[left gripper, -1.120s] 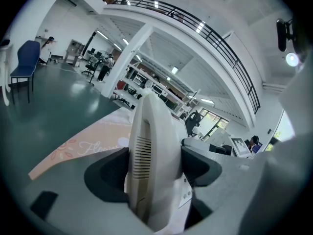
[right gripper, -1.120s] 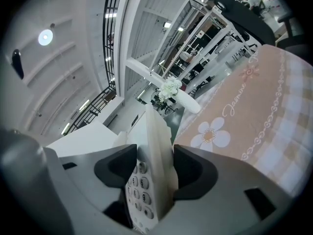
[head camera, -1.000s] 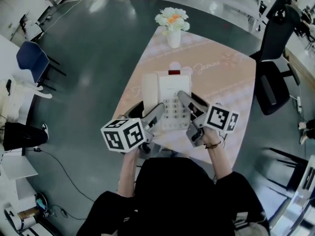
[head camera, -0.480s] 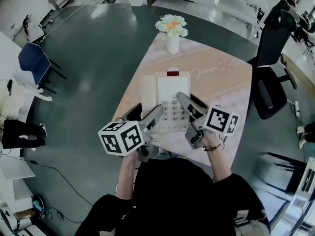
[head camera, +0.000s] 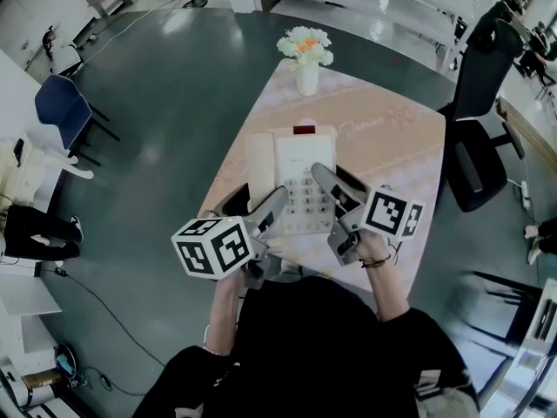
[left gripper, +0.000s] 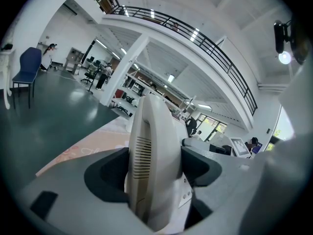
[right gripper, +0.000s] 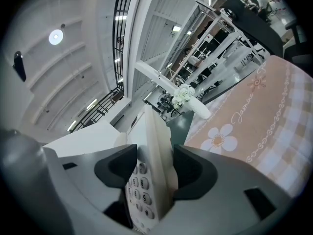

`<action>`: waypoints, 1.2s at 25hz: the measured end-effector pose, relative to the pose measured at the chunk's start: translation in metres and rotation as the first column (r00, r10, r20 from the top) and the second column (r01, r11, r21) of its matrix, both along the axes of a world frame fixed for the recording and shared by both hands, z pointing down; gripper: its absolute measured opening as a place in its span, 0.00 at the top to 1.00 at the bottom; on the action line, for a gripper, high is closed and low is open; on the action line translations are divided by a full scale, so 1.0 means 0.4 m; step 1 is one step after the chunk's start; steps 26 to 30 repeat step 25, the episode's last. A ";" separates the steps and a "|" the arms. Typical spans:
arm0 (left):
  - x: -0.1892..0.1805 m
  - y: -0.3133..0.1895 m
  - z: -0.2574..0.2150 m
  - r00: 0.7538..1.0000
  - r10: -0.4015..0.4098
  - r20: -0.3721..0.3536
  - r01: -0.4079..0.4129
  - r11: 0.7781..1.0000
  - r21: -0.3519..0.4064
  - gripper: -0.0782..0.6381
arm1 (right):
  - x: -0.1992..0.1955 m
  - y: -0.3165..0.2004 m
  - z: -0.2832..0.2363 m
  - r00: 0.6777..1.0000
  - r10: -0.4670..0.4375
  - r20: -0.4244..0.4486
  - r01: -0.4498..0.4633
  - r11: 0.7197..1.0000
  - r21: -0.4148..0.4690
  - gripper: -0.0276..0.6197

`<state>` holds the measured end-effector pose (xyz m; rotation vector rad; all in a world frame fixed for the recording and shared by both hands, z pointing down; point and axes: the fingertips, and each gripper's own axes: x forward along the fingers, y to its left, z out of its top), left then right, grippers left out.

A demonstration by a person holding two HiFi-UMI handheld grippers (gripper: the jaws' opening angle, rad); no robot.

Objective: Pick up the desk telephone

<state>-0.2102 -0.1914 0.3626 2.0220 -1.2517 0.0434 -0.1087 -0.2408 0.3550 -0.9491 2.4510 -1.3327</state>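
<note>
The white desk telephone [head camera: 294, 165], with its handset on the left and its keypad facing up, is held between both grippers over the pink tablecloth table [head camera: 392, 138]. My left gripper [head camera: 268, 209] is shut on its near left edge. The left gripper view shows that edge of the telephone [left gripper: 152, 146] clamped between the dark pads of the left gripper [left gripper: 154, 168]. My right gripper [head camera: 329, 184] is shut on the near right edge. In the right gripper view the keypad side of the telephone [right gripper: 146, 180] sits between the pads of the right gripper [right gripper: 152, 173].
A white vase of flowers [head camera: 305, 55] stands at the table's far end. A black office chair [head camera: 479, 111] is right of the table, and a blue chair [head camera: 57, 103] stands far left on the dark floor. White desks line the back.
Both grippers keep their hold. The telephone sits a little nearer the vase in the view than a second ago, and the left gripper's cube has drifted slightly down and left.
</note>
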 end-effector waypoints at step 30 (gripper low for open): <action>-0.008 -0.002 0.009 1.000 0.014 -0.002 -0.014 1.000 -0.008 0.44 | -0.005 0.004 0.011 1.000 0.018 0.014 -0.018 0.999 -0.026 0.62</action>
